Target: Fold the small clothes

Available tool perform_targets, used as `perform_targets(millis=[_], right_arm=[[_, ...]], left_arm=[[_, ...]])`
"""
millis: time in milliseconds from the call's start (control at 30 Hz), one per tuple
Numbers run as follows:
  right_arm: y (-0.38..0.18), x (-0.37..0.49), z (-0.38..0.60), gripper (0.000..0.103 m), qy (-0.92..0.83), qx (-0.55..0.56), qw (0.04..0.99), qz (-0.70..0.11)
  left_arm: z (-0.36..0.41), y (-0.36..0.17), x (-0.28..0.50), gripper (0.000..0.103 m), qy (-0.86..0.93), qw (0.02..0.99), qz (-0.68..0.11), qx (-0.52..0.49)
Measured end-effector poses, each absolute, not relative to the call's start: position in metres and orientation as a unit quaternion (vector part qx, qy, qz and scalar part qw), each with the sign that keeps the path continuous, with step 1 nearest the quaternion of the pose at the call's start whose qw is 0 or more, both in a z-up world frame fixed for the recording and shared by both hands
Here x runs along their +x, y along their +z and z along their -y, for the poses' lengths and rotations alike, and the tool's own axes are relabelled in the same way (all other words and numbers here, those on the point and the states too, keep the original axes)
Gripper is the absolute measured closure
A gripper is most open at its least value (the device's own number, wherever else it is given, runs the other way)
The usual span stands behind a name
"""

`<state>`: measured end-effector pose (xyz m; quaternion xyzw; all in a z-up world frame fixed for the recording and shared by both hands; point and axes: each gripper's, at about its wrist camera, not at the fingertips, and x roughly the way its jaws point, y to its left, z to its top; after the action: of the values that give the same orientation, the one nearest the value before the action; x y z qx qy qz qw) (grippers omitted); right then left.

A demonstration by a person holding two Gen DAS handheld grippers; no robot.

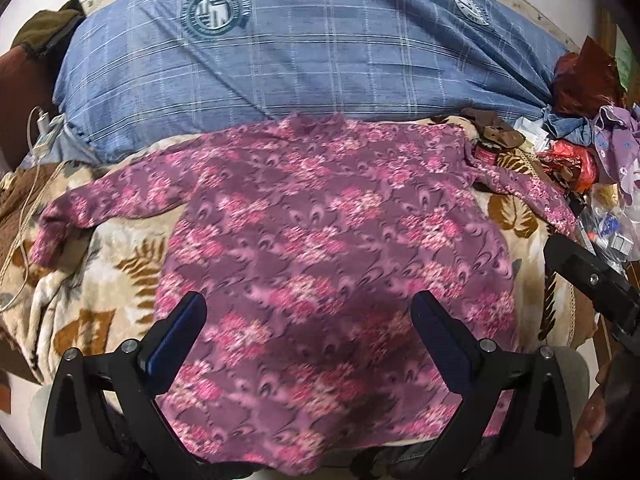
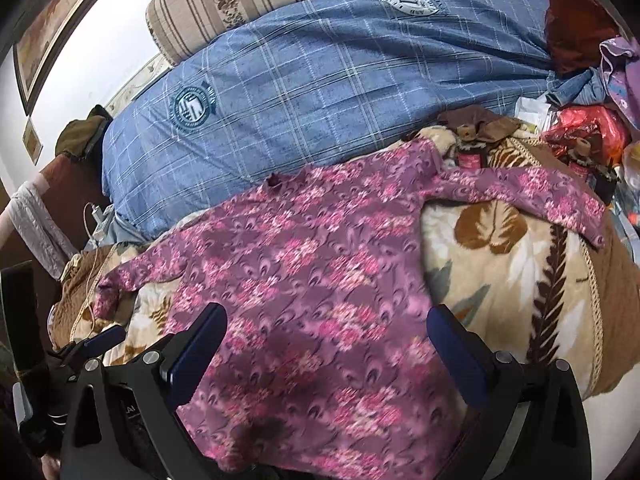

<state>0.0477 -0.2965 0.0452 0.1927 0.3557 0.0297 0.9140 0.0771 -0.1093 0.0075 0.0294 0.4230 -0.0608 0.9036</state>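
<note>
A small purple long-sleeved top with pink flowers (image 1: 320, 232) lies flat on a leaf-print blanket (image 1: 104, 276), both sleeves spread out sideways. It also shows in the right wrist view (image 2: 320, 280). My left gripper (image 1: 310, 308) is open and empty, hovering above the top's lower part. My right gripper (image 2: 328, 320) is open and empty above the top's lower right part. The right gripper also shows at the right edge of the left wrist view (image 1: 588, 276). The left gripper shows at the lower left of the right wrist view (image 2: 100, 340).
A big blue checked duvet (image 1: 304, 52) lies behind the top. A heap of clothes, red bags and small items (image 1: 580, 152) sits at the right. A white charger cable (image 1: 28, 184) hangs at the left. The bed's front edge is below the grippers.
</note>
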Motion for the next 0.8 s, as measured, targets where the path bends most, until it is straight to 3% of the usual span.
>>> perform_targets(millis=[467, 667, 800], right_arm=[[0.04, 0.143, 0.472, 0.002, -0.081, 0.279, 0.889, -0.354], [-0.021, 0.118, 0.559, 0.004, -0.189, 0.332, 0.844, -0.375], [-0.062, 0.093, 0.602, 0.014, -0.224, 0.418, 0.796, -0.375]], left_arm=[[0.234, 0.034, 0.161, 0.0, -0.137, 0.904, -0.405, 0.034], [0.29, 0.016, 0.174, 0.0, -0.19, 0.887, -0.417, 0.047], [0.321, -0.008, 0.179, 0.0, -0.224, 0.866, -0.445, 0.051]])
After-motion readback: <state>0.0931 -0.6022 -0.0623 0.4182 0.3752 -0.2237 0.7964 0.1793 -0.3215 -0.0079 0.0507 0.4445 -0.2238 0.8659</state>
